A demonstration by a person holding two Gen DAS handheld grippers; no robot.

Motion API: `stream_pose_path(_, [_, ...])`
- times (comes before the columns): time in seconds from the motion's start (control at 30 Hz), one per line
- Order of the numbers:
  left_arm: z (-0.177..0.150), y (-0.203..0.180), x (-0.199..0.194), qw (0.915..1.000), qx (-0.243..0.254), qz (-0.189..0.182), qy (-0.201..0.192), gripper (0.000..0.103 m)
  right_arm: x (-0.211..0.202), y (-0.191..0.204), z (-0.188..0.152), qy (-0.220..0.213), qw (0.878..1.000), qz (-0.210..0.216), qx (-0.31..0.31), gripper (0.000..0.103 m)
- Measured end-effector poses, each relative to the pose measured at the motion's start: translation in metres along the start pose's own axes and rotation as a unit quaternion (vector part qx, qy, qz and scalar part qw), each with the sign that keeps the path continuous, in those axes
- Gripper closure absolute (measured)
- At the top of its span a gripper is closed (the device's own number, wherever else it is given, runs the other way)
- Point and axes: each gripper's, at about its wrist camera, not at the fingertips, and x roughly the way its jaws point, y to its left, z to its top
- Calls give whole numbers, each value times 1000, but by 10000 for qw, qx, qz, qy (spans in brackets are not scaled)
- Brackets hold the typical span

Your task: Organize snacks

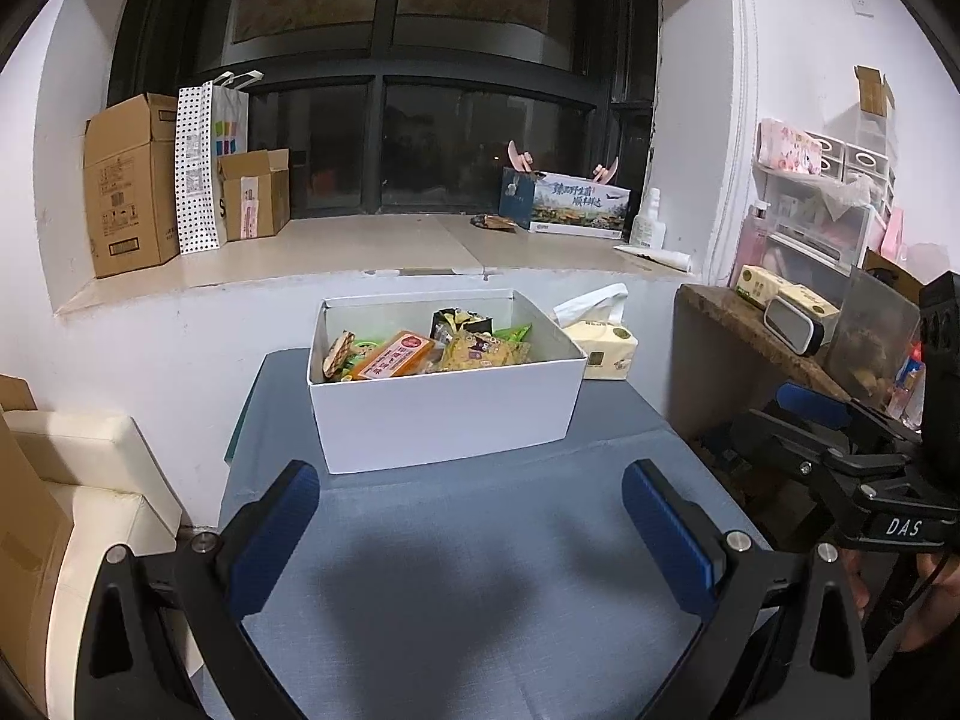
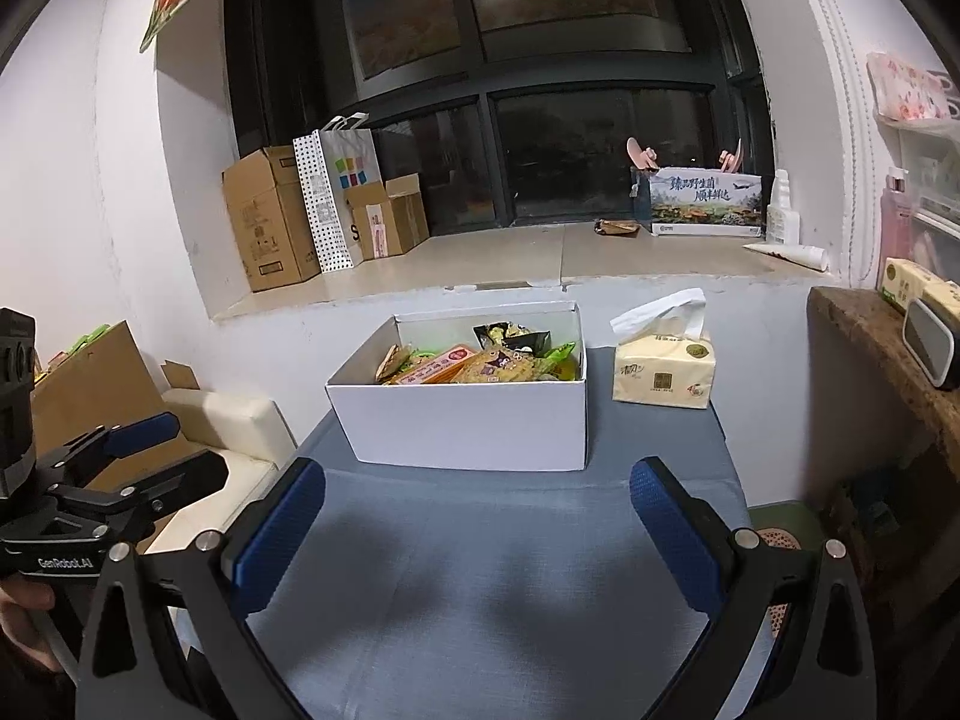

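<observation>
A white open box stands at the far end of a blue-grey table. It holds several snack packets, among them an orange pack and a yellow pack. The box and its snacks also show in the right wrist view. My left gripper is open and empty, hovering above the table short of the box. My right gripper is open and empty too, at a similar distance. Each gripper shows at the edge of the other's view: the right one, the left one.
A yellow tissue pack stands right of the box. Behind is a windowsill with cardboard boxes, a paper bag and a printed carton. A wooden shelf is on the right, a cream seat on the left.
</observation>
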Motion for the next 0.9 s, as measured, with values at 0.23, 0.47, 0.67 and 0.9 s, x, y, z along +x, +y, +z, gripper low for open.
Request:
stream_pose_path(0.23, [0,-2,2,10000,42,5,46,0,-1,1,0,17,10000,12,-19,0])
stream_pose_path(0.47, [1,-3,3,10000,77,-15,38,0,-1,0,0,20,10000,1,-20,0])
stream_pose_path(0.67, [1,-3,5,10000,69,-45,48,0,-2,1,0,6,10000,-9,-32,0])
stream_pose_path(0.9, [1,-4,5,9999,85,-26,51,0,-3,3,0,14,10000,-45,-79,0])
